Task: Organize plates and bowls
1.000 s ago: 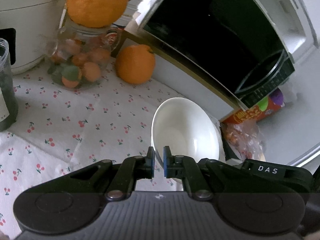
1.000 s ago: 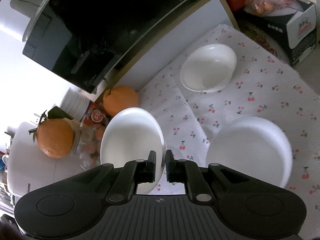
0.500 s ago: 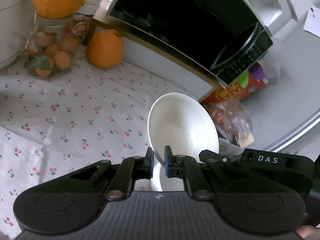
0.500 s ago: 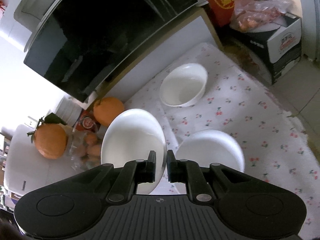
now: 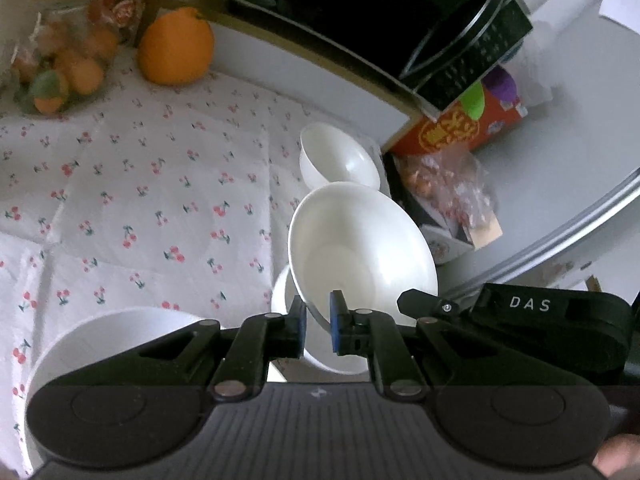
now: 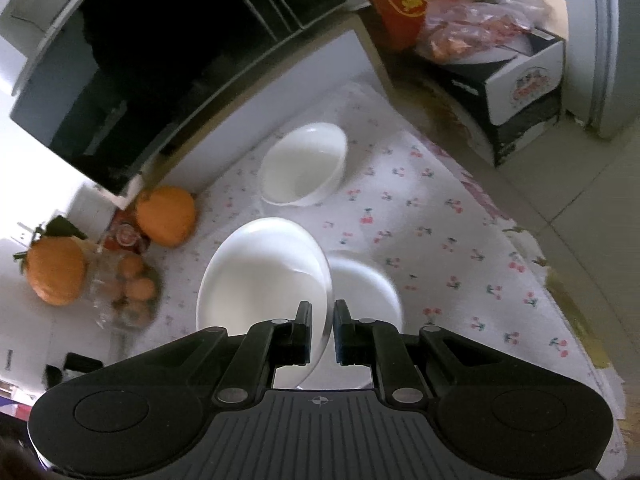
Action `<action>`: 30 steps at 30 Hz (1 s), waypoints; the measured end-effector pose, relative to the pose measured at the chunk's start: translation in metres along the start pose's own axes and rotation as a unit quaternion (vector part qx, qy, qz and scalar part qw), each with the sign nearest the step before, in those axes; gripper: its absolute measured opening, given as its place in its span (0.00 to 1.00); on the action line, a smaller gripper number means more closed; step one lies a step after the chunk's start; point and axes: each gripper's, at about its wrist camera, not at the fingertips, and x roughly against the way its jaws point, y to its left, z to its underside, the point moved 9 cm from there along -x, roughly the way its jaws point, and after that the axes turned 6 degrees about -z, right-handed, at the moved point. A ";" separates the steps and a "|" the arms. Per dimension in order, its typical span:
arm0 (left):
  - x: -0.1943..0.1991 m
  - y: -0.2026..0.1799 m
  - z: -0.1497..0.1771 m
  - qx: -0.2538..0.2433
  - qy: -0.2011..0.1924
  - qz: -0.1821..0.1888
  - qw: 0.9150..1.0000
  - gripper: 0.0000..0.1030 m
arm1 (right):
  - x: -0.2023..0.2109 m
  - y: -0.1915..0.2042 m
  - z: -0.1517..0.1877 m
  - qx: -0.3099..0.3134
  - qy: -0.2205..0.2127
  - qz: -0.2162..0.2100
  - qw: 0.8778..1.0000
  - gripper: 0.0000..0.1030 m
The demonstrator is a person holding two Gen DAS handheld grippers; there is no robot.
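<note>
The left gripper [image 5: 318, 320] is pinching a bowl [image 5: 360, 240] by its rim, tilted just ahead of the jaws. The right gripper [image 6: 320, 330] is clamping a plate [image 6: 260, 276] edge-on. Both look glazed, rigid, slippery and breakable, so rim grips seem best.

Home kitchen counter: black-door microwave [image 5: 360, 12] at the back, cherry-print cloth [image 5: 152, 200] over the surface, loose orange [image 5: 176, 46], glass jar of small fruit [image 5: 64, 64], white bowls [image 6: 304, 164], red snack box [image 5: 460, 132].
</note>
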 end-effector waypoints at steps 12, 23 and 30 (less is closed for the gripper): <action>-0.019 -0.012 0.021 -0.036 0.034 -0.011 0.999 0.16 | -0.007 -0.029 0.002 -0.013 0.015 0.030 0.999 0.12; -0.023 -0.015 0.022 -0.046 0.038 -0.014 0.998 0.19 | -0.012 -0.033 0.003 -0.017 0.022 0.036 0.999 0.12; -0.020 -0.019 0.022 -0.057 0.030 -0.017 0.998 0.32 | -0.012 -0.033 0.002 -0.014 0.022 0.039 0.999 0.14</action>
